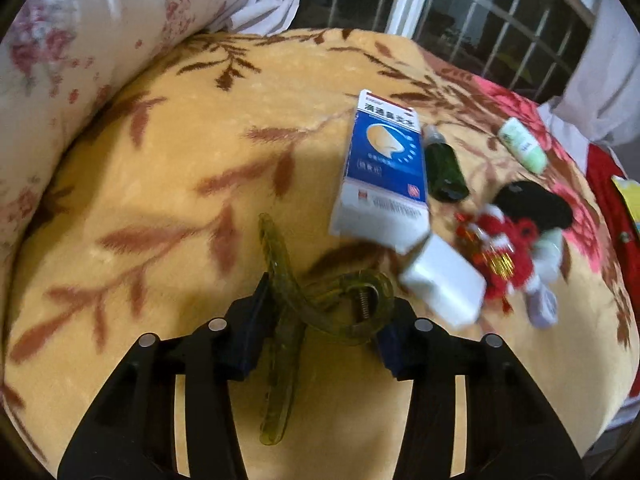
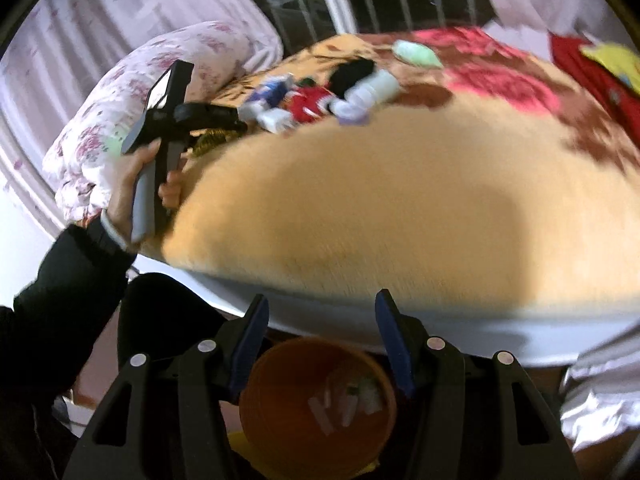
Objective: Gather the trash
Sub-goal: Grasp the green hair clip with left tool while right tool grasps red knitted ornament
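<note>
The left gripper (image 1: 320,328) has its two fingers narrowed around a translucent green hair clip (image 1: 304,304), the blue pads pressing on the clip's hinge end with the spring between them; one long prong runs forward past the left fingertip and another trails back beneath the fingers. The clip lies on a yellow blanket (image 1: 160,200) patterned with brown leaves.

Ahead of the right finger and a little to its outer side sits a small white box (image 1: 444,280), and beyond that a blue and white carton (image 1: 384,172) lying flat. Just beside the carton's far edge lies a dark green bottle (image 1: 444,168). Further out past the right finger are a red and white knitted item (image 1: 508,256) (blurred, so its shape is hard to read), a black item (image 1: 536,204) and a pale green tube (image 1: 522,144).

The right gripper (image 2: 320,336) stands partly open with nothing between its pads. Directly below and between its fingers is an orange bin (image 2: 280,400) holding a few pale scraps, beside the bed's edge. Far ahead of its left finger, a hand (image 2: 132,184) grasps the other gripper's handle.
</note>
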`<state>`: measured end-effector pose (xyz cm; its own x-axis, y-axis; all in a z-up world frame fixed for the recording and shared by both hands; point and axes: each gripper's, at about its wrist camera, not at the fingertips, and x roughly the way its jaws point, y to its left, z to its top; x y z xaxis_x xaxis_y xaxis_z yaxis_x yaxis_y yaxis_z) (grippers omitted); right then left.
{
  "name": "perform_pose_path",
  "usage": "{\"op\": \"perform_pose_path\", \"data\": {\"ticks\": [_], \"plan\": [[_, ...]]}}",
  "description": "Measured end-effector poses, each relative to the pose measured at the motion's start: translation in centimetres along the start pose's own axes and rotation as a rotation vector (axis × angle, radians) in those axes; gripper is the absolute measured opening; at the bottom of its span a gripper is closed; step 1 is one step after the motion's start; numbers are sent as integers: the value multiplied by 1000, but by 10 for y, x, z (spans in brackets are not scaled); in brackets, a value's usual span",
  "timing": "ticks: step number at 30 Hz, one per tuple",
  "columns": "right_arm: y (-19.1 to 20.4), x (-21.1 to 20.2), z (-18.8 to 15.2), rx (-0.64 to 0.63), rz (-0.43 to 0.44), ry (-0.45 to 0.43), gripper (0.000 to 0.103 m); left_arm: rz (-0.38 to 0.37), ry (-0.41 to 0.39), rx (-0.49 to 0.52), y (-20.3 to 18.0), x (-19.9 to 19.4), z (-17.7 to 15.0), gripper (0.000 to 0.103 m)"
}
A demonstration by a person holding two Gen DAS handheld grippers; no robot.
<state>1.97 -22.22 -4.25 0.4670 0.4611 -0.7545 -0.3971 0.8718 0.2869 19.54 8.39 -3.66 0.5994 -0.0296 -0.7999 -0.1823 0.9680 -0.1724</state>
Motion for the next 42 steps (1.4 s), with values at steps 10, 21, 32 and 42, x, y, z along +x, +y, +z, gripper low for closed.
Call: {"op": "perform_pose_path", "data": {"ticks": [10,21,32,42], "plan": [[30,71,133,-157,36,-63,60,27,-97,51,13,-39,-38,45],[31,186,226,-151,-148,43,60,-12,-113,18,22,-27,-37,45],[36,190,236,-144,-155,34,27,-7,-114,24,20,-23,-35,43],[32,82,206,-40,33,-92,27,-45,-195,63,9,-71,-37,43]]}}
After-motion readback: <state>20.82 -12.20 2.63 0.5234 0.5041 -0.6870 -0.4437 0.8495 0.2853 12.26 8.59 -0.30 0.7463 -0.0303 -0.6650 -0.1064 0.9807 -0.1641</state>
